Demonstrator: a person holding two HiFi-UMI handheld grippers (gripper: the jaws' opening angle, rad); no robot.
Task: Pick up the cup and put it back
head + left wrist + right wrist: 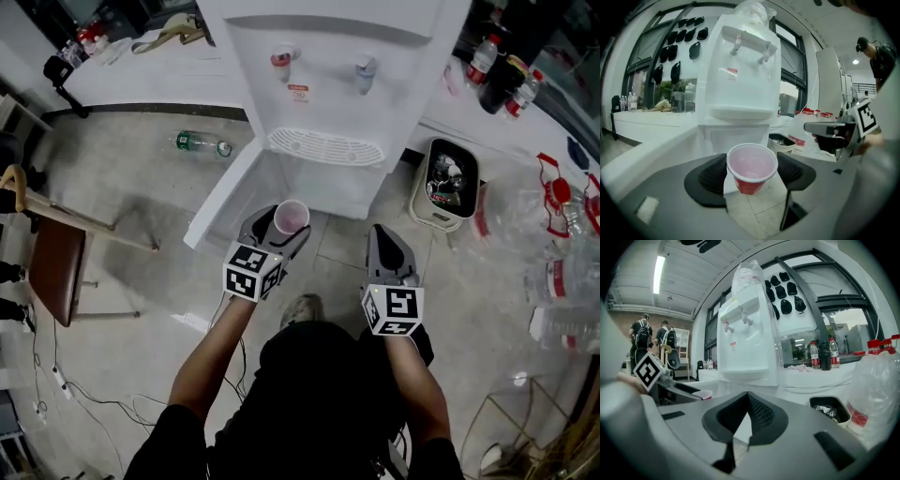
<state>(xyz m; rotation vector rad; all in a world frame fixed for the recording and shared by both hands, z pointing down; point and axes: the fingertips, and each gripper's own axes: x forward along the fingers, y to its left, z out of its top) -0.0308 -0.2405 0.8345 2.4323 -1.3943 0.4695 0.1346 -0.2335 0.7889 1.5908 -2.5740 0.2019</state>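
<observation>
A red plastic cup [291, 217] with a pale inside stands upright between the jaws of my left gripper [283, 225], which is shut on it, held in the air before the white water dispenser [328, 84]. In the left gripper view the cup [752, 168] fills the gap between the black pads, below the dispenser's drip tray [739, 113]. My right gripper [389, 246] hovers to the right at the same height, its jaws closed together with nothing in them [746, 420]. The cup's rim [702, 394] shows at the left in the right gripper view.
The dispenser's lower cabinet door [223, 192] hangs open to the left. A white bin [448, 184] stands right of the dispenser, clear plastic bags [553, 253] further right. A green bottle [202, 143] lies on the floor, a brown chair [58, 267] stands at left. People stand far off [644, 336].
</observation>
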